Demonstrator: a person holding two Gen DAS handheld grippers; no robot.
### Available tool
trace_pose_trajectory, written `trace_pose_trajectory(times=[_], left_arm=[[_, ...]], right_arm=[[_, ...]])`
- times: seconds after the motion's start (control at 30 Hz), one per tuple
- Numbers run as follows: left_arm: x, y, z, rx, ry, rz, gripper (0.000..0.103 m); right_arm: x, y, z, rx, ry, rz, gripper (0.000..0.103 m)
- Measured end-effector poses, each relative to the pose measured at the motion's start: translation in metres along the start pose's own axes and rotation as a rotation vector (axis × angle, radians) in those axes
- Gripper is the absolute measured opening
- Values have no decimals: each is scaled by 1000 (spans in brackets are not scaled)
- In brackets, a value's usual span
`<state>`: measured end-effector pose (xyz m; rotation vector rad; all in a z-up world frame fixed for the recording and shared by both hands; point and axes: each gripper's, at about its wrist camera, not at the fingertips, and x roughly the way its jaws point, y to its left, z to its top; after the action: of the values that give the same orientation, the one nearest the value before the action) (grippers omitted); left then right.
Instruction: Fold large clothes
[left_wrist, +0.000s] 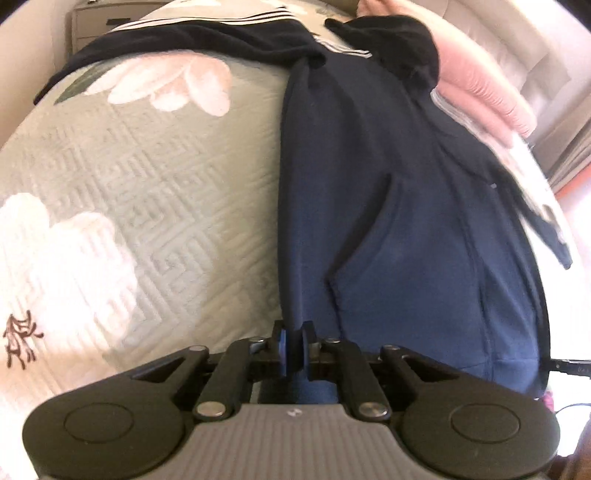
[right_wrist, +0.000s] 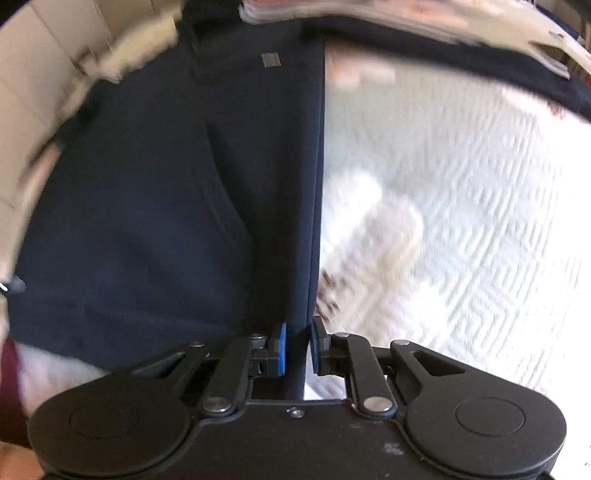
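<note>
A large navy hoodie (left_wrist: 388, 184) lies on a quilted pale green bedspread (left_wrist: 166, 177) with pink flowers. Its sleeve with white stripes stretches across the far side (left_wrist: 184, 33). My left gripper (left_wrist: 293, 341) is shut on the hoodie's edge near the hem. In the right wrist view the hoodie (right_wrist: 166, 203) fills the left half, with a small grey label (right_wrist: 270, 60) near the top. My right gripper (right_wrist: 297, 343) is shut on the hoodie's straight edge, which runs up the middle. The right view is motion-blurred.
A pink blanket (left_wrist: 480, 92) lies at the far right of the bed. A bedside cabinet (left_wrist: 96, 26) stands beyond the bed's far left. The bedspread (right_wrist: 461, 203) spreads to the right of the hoodie in the right wrist view.
</note>
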<state>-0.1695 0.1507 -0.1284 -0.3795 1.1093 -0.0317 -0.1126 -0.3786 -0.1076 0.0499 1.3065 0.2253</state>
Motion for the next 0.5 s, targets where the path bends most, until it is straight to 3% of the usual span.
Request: trace_pose_trajectory(times=[0.03,0.07,0.1,0.17,0.2,0.27,0.37,0.5], left_arm=[[-1,-1,0,2,3,21,26],[-3,0,0,0,10,37,29],[-5,2,1,-8,13,37,38],[-12,10,3,-39,15,29,55],[-18,15,6,-63,7,27,65],[-33,22,13,-95,-50,23,70],[-48,24,38,-101,-120,44,75],[-67,37,94,-188,-217,41,78]], right_arm=[[6,-2,-1,1,8,-9,16],[8,-5,-2,15,4,0,16],[7,-7,-1,23,7,13,23],[-3,-12,-1,16,7,7,57],[-8,-12,1,8,-5,-21,85],[-26,-12,6,-11,-68,-73,85],[-50,-10,27,-11,-163,-36,85],[-70,23,88,-14,-269,50,86]])
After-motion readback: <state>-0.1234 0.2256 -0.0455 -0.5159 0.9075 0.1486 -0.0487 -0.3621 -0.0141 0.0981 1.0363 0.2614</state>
